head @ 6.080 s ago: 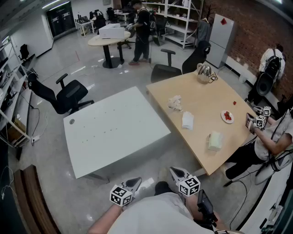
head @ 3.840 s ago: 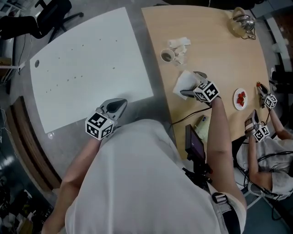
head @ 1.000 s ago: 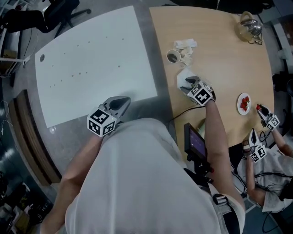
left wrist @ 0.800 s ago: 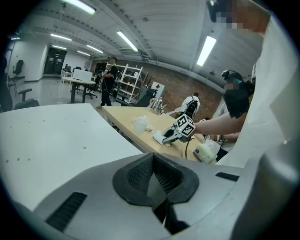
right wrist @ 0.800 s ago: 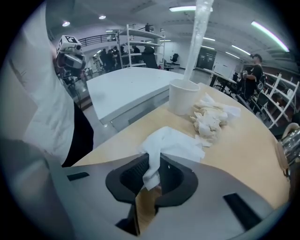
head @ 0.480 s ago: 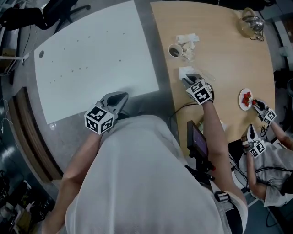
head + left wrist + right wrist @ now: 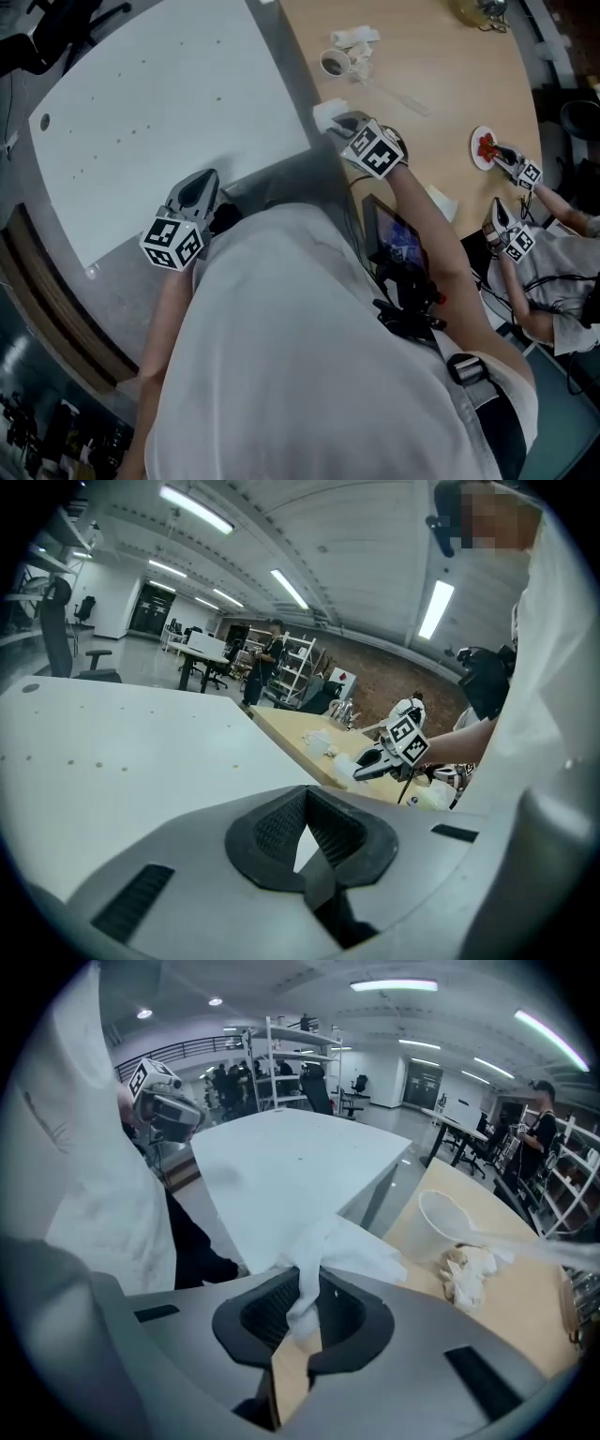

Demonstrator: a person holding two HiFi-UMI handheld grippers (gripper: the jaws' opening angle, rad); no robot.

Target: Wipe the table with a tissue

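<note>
My right gripper [image 7: 342, 122] is shut on a white tissue [image 7: 327, 114], its jaws having just been closing with the tissue between them. It holds the tissue above the wooden table's [image 7: 441, 84] left edge, beside the gap to the white table [image 7: 141, 103]. In the right gripper view the tissue [image 7: 342, 1249] hangs pinched between the pads of the right gripper [image 7: 298, 1312]. My left gripper [image 7: 201, 184] hovers at the white table's near edge with its jaws together and nothing in them. The left gripper view shows that left gripper [image 7: 307, 850], and farther off the right gripper [image 7: 370, 766] with the tissue [image 7: 345, 765].
A paper cup [image 7: 331, 63] and crumpled tissues [image 7: 356, 39] sit on the wooden table beyond the held tissue. A plate [image 7: 483, 145] with red pieces lies at its right, where another person's grippers [image 7: 525, 173] work. A tissue pack [image 7: 441, 202] rests near the front edge.
The right gripper closed on the tissue, lifted it off the wooden table and carried it left to the table's edge. The left gripper shifted slightly along the white table's edge.
</note>
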